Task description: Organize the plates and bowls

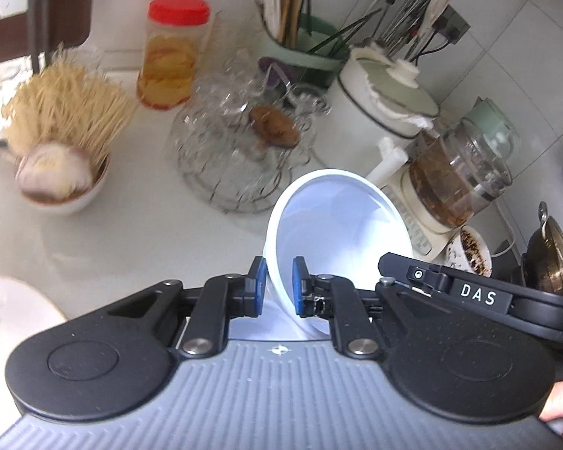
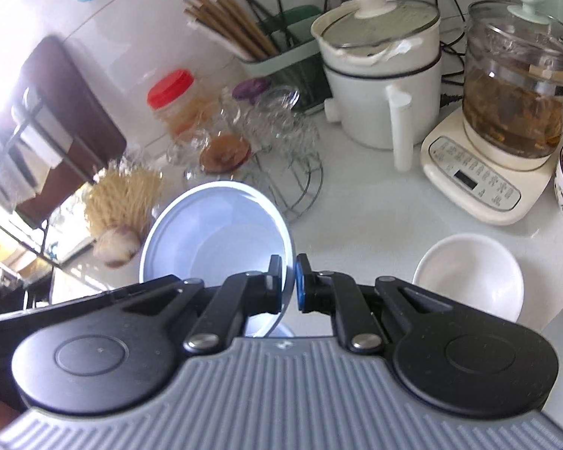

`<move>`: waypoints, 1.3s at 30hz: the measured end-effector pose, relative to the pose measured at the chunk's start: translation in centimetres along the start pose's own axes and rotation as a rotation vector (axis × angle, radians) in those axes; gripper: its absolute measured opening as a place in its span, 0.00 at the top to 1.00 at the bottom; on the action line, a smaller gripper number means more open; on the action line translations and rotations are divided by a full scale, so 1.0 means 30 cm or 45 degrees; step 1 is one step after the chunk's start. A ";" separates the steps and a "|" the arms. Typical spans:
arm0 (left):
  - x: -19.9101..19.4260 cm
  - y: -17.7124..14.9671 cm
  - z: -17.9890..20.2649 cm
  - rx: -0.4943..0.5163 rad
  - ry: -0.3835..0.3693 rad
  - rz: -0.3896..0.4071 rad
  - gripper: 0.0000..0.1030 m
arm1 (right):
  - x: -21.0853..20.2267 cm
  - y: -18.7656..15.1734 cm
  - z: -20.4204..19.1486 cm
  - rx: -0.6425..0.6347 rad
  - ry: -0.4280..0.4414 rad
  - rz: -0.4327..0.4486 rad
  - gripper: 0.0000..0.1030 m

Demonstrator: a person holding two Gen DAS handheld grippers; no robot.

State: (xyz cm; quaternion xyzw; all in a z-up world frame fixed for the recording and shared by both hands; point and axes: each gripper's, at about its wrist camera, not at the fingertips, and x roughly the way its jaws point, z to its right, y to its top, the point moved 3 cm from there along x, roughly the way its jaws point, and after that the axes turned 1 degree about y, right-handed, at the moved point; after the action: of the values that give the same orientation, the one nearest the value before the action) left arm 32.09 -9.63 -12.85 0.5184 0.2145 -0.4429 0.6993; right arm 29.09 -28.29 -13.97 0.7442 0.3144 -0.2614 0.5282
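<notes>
White, smooth and glossy, one round plastic bowl hangs tipped on its side above the pale surface, its hollow turned toward the left wrist camera. It is plain inside, with a thin rim and a bluish cast in its shadowed parts. Two tools grasp it. The left tool is clenched on the rim nearest it, one blue pad inside the wall and one outside. The right tool is pinched tight on the rim of the same bowl, its pads almost meeting across the thin edge.

A second white bowl, shallow and empty, sits upright on the surface near the right tool. A third, small white bowl holds a bundle of pale wooden sticks and a purplish-white garlic bulb.

Farther back stand one clear jar with a red lid, one white lidded pot and one glass kettle on a cream base.
</notes>
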 end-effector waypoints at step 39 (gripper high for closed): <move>-0.002 -0.200 -0.132 -0.091 0.168 -0.026 0.48 | 0.096 -0.172 -0.024 -0.023 0.047 -0.179 0.64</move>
State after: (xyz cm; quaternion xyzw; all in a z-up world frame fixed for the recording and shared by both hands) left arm 27.65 -6.41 -17.49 0.5191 0.2811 -0.4069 0.6971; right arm 27.20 -25.79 -19.02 0.7201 0.3780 -0.2811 0.5094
